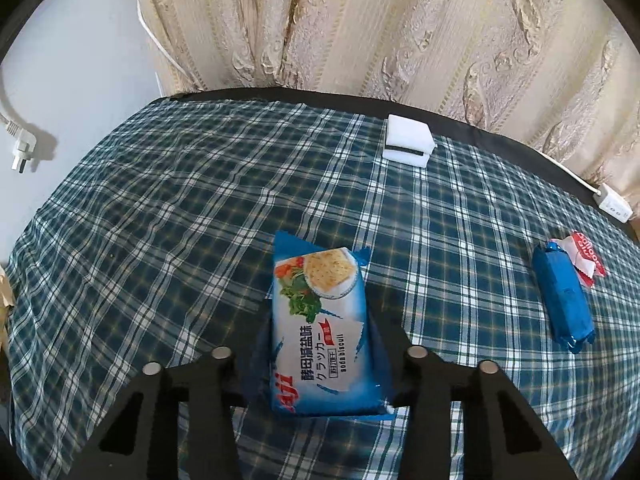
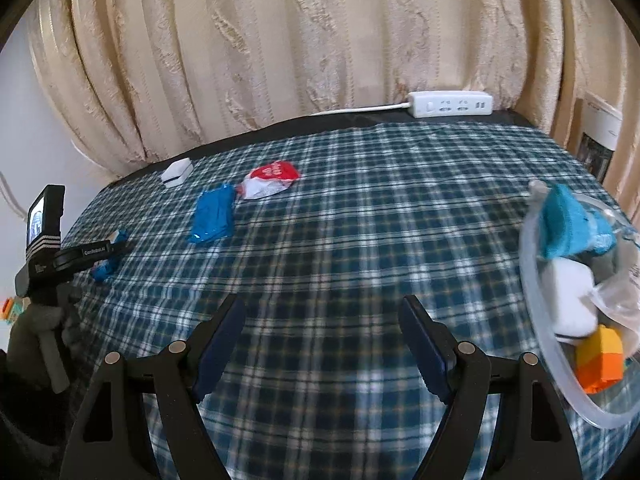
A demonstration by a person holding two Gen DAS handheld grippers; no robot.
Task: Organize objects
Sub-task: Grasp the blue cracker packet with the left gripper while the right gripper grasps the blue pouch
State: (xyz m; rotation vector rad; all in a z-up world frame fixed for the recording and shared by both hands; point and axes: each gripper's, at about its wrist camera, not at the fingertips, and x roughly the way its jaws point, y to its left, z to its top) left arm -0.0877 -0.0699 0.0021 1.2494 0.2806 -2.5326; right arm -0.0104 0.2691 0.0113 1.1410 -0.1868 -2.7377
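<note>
Item 1, left gripper: my jaws are closed against both sides of a light-blue foil soda-biscuit packet, which lies lengthwise between them, its far end toward 12 o'clock; whether it is lifted off the green-and-white plaid tablecloth I cannot tell

Item 2, right gripper: jaws spread wide, nothing between them, plaid cloth below

Item 3, loose goods: a dark-blue wrapped snack bar at 3 o'clock in the left view, touching a red-and-white crumpled wrapper; a white block with a black stripe at 1 o'clock near the far edge

Item 4, destination, I judge: a clear plastic tub at 3 o'clock in the right view, already holding a teal cloth, a white lump and an orange block

Step in hand: first pick, biscuit packet secured. Next calls for carrying it rightward to the tub with the grip light, as biscuits crush
</note>
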